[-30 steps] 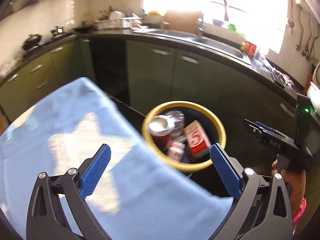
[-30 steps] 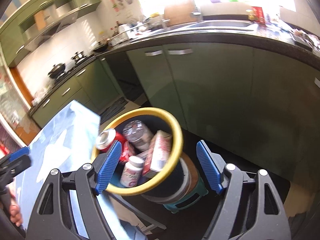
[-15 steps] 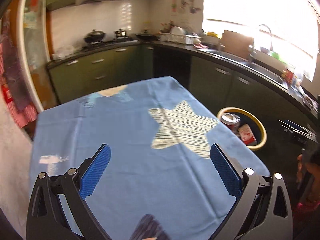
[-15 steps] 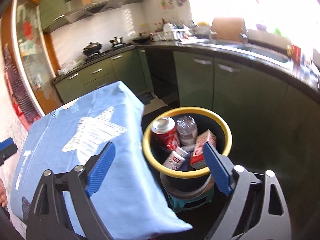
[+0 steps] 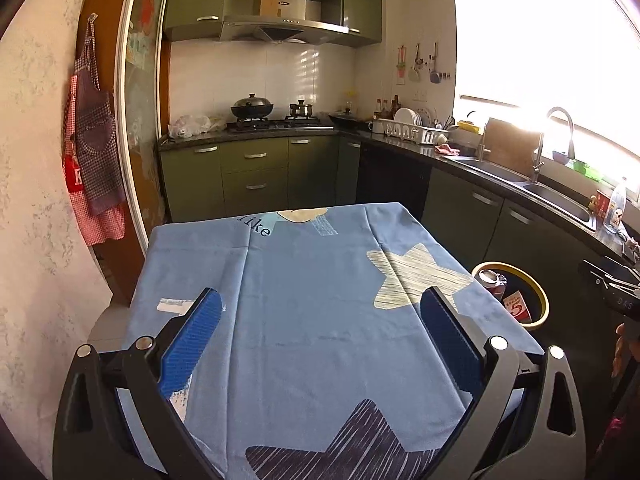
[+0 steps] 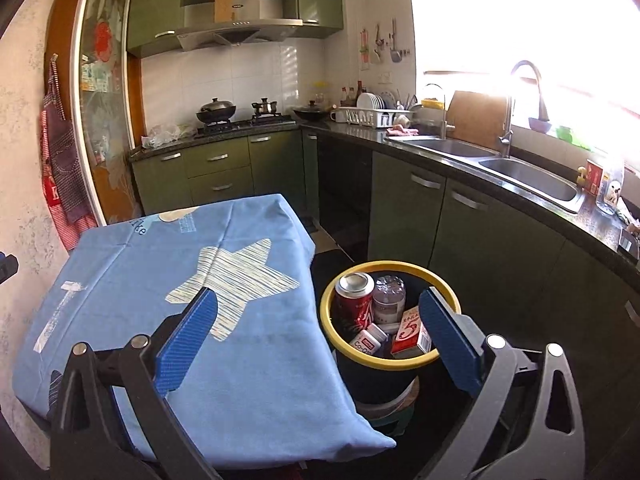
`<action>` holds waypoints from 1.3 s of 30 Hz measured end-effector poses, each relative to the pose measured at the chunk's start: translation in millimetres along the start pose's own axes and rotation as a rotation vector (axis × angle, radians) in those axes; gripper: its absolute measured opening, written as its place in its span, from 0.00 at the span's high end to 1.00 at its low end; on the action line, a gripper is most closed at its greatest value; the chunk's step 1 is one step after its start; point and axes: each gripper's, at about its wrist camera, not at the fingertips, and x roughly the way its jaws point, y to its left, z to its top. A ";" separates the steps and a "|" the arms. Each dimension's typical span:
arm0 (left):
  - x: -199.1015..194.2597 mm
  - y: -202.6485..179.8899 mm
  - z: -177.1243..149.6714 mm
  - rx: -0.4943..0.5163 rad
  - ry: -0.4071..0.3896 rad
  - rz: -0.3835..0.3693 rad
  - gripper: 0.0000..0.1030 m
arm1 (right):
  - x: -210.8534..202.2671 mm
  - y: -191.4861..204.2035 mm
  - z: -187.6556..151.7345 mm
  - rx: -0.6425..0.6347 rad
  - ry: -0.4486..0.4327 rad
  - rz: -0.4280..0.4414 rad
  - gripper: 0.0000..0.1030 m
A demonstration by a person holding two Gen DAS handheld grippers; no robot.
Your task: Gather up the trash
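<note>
Both grippers up over table [image 5: 320, 320], left gripper [image 5: 324, 328] jaws wide, empty. Right gripper [image 6: 318, 320] jaws just opening, nothing between. Trash sits in bin [image 6: 404, 266], right of table: can [image 6: 354, 300], bottle [image 6: 388, 298], carton [image 6: 412, 334].

One bin [image 6: 404, 266] holds one can [image 6: 354, 300], two bottles [image 6: 388, 296], one carton [image 6: 412, 334].

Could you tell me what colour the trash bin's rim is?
Yellow; the trash bin's rim shows best in the right wrist view.
</note>
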 end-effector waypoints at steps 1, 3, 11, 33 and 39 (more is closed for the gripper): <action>-5.3 0.3 -1.1 -0.005 -0.005 -0.003 0.05 | -2.0 2.7 0.4 -0.005 -0.004 0.005 0.07; -15.7 3.6 -3.8 -0.018 -0.016 -0.004 0.05 | -6.3 8.7 0.9 -0.012 -0.013 0.016 0.07; -35.1 10.0 -5.6 -0.024 -0.044 0.039 0.05 | -11.3 18.7 2.8 -0.022 -0.023 0.029 0.07; -28.0 7.5 -6.0 -0.028 -0.020 0.023 0.05 | -8.4 20.8 0.2 -0.017 -0.016 0.032 0.07; -26.1 7.7 -6.9 -0.030 -0.018 0.023 0.05 | -7.7 19.6 -1.1 -0.016 -0.014 0.032 0.07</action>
